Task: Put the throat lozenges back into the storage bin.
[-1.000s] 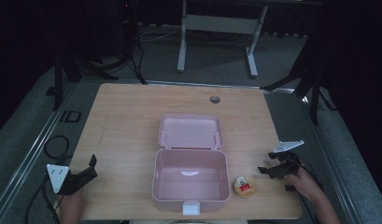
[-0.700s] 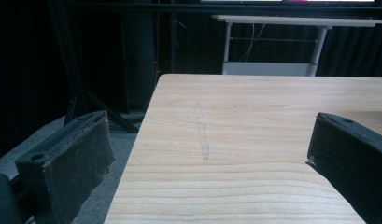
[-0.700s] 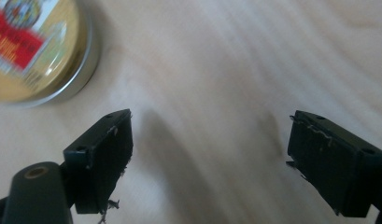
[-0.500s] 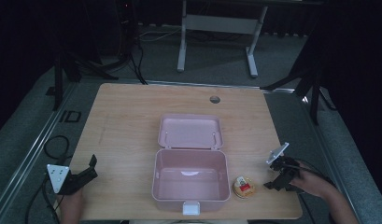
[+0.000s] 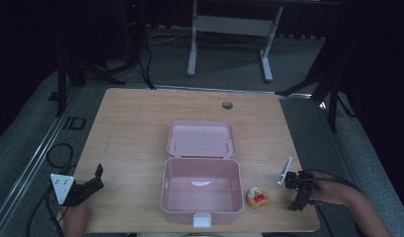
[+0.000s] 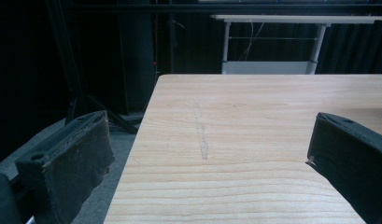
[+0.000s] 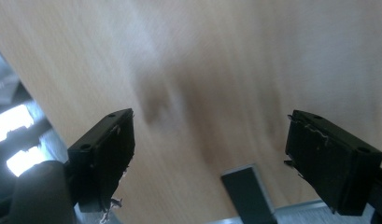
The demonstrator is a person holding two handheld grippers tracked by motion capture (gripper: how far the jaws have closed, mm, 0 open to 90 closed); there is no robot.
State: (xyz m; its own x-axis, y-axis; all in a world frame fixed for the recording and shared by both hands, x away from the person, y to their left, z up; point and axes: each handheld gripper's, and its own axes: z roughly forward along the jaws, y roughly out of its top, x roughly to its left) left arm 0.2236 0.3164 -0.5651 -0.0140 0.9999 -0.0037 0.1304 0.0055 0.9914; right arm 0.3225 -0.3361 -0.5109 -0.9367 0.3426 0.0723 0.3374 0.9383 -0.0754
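An open pink box [image 5: 202, 190] stands in the middle of the wooden table [image 5: 135, 133], its lid [image 5: 202, 139] folded back flat. The box looks bare inside. A small round item with a red label [image 5: 258, 197] lies just right of the box. My right gripper [image 5: 297, 197] is right of that item near the table's front right corner, tipped down at the tabletop. In the right gripper view its jaws [image 7: 212, 121] stand open over blurred wood. My left gripper [image 5: 97, 178] rests at the front left corner, open, with bare table between its jaws [image 6: 211, 128].
A round cable hole [image 5: 227, 105] sits near the table's far edge. A metal desk frame [image 5: 229, 44] stands on the floor beyond. Cables [image 5: 59, 153] lie on the floor at the left. The table's left edge [image 6: 137, 140] runs close to my left jaw.
My right gripper has moved toward the table's near edge and tipped downward, its grey plate turning from flat to upright. The left gripper has not moved.
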